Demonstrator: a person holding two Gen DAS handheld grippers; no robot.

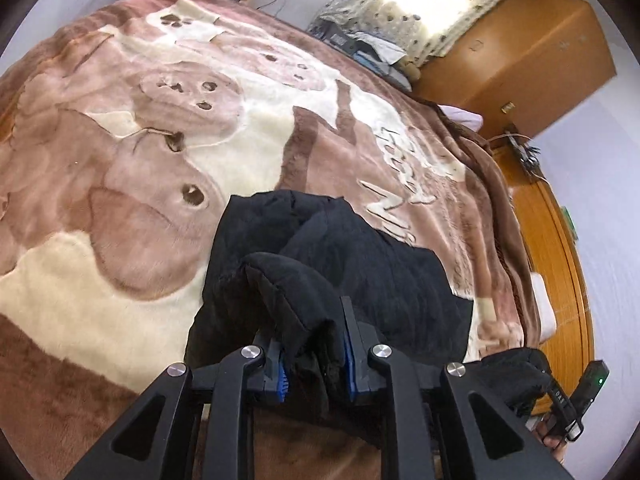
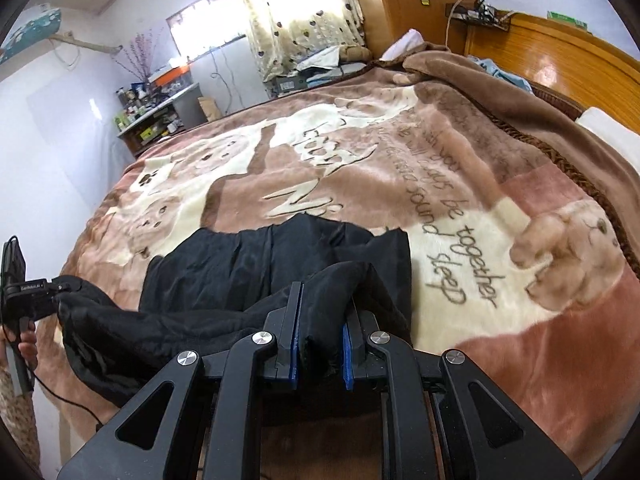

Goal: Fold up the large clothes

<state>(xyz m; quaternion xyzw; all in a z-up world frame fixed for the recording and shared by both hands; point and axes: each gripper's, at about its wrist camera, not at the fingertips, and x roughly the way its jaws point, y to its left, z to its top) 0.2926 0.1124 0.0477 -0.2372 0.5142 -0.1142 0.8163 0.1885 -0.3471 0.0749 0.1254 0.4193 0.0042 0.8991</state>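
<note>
Both grippers' jaws pinch the black garment (image 1: 360, 264).

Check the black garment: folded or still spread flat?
Partly folded. The black garment lies bunched on the blanket, its near edge doubled over and clamped by left gripper and right gripper.

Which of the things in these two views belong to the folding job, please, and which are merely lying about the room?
Part of the job:
- black garment, spread on the bed
- left gripper, shut on a fold of it
- right gripper, shut on another fold
- plush blanket, the folding surface

Lying about:
- cluttered shelf
- curtain
- wooden headboard
- wardrobe
</note>
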